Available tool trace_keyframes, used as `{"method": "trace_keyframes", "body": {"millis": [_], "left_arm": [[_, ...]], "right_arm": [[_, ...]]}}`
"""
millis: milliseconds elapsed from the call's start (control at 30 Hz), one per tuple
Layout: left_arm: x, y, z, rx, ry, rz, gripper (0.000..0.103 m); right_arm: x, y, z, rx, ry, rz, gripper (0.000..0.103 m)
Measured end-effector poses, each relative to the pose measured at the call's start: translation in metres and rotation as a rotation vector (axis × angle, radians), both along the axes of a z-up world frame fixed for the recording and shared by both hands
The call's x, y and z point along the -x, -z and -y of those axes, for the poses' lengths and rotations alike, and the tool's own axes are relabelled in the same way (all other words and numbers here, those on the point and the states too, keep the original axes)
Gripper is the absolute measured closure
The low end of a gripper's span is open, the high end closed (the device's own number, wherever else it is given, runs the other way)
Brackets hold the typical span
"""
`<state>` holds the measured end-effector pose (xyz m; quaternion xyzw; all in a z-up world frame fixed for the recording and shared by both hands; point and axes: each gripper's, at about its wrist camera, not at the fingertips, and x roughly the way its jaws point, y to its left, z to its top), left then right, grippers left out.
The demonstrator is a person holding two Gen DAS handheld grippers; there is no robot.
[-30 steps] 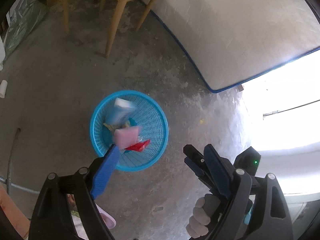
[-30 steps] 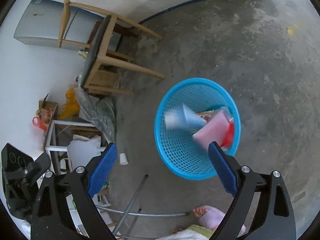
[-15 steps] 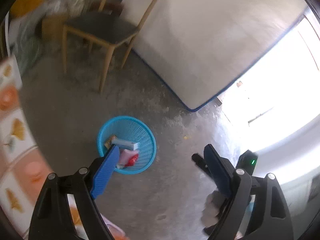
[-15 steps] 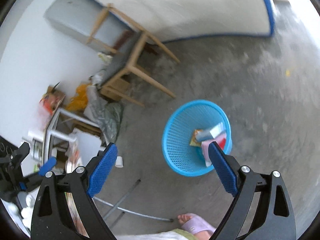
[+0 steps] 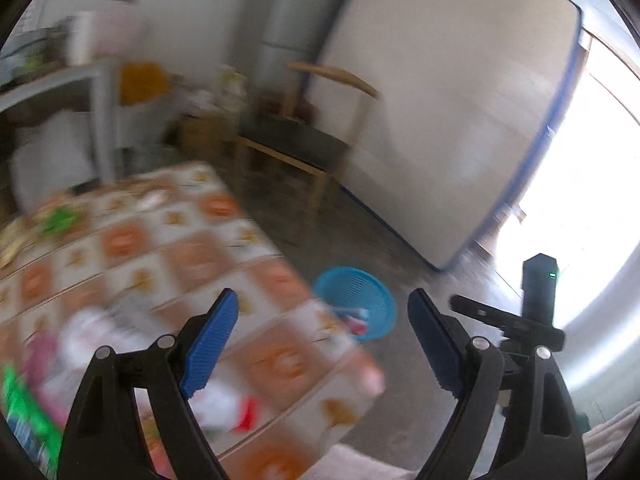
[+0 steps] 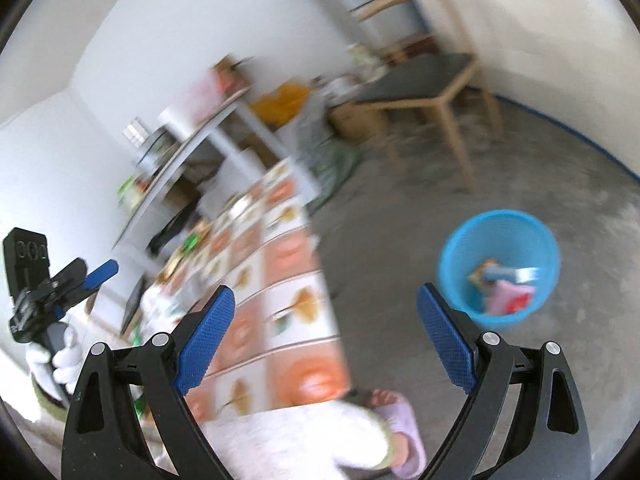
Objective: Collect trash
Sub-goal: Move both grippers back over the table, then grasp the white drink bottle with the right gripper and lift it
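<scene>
Both grippers have swung up & away from the blue basket (image 6: pixel 500 268) since a sec ago, now facing the table w/ the patterned cloth (image 5: pixel 192 256); basket sits on the floor off the table's corner w/ wrappers inside, so that drop looks done and more trash (image 5: pixel 80 336) waits on the tabletop. Left gripper (image 5: pixel 320 344) & right gripper (image 6: pixel 326 344) both wide open, nothing held. Floor betw. table edge & basket is clear; chair (image 6: pixel 432 76) well back.

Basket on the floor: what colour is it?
Bright blue basket; clearest in the right wrist view.
</scene>
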<state>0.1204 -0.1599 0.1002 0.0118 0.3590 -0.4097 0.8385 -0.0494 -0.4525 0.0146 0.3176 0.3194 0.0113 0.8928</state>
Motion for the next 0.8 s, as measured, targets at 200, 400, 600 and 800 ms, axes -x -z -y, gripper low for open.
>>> {"method": "trace_keyframes", "body": {"millis": [200, 400, 600, 800], "left_arm": [[0.015, 0.019, -0.095, 0.049, -0.209, 0.005, 0.019], [0.03, 0.052, -0.135, 0.041, -0.294, -0.019, 0.019], [0.038, 0.069, -0.159, 0.012, -0.352, 0.023, 0.019], [0.044, 0.077, -0.18, -0.004, -0.416, 0.077, 0.024]], "right_arm": [[-0.059, -0.01, -0.083, -0.035, -0.28, 0.003, 0.015], [-0.119, -0.014, -0.163, 0.024, -0.478, -0.062, 0.015], [-0.163, -0.005, -0.221, 0.145, -0.57, -0.124, 0.015], [-0.184, 0.008, -0.257, 0.321, -0.608, -0.191, 0.015]]}}
